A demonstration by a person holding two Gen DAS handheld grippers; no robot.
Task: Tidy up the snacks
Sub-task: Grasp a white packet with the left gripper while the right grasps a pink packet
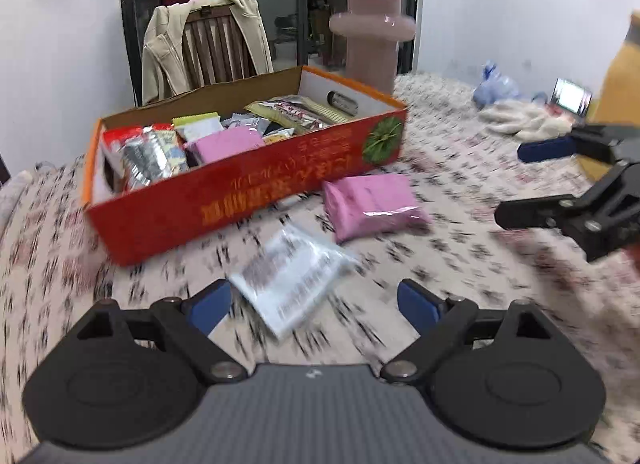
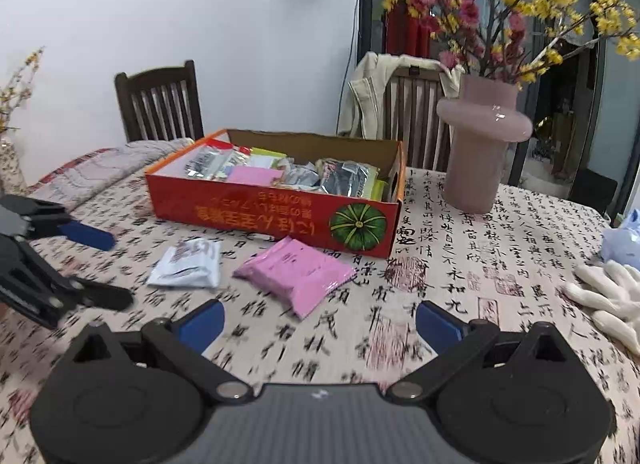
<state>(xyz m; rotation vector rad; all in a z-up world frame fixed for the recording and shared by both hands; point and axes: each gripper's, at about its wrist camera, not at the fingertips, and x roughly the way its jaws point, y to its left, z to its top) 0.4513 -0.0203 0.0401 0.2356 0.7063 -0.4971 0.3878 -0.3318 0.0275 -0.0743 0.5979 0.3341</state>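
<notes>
A red cardboard box [image 1: 240, 200] [image 2: 272, 220] full of snack packets stands on the table. In front of it lie a pink packet [image 1: 372, 206] [image 2: 296, 276] and a white packet [image 1: 290, 282] [image 2: 188, 264]. My left gripper [image 1: 314, 310] is open and empty, just above the white packet's near edge; it also shows at the left of the right wrist view [image 2: 108, 268]. My right gripper [image 2: 318, 326] is open and empty, short of the pink packet; it also shows at the right of the left wrist view [image 1: 508, 184].
A pink vase [image 2: 480, 148] [image 1: 372, 40] with flowers stands right of the box. White gloves [image 2: 612, 300] [image 1: 524, 120] and a blue item [image 2: 624, 242] lie at the right. Two chairs [image 2: 160, 104] stand behind the table, one [image 1: 212, 48] draped with a jacket.
</notes>
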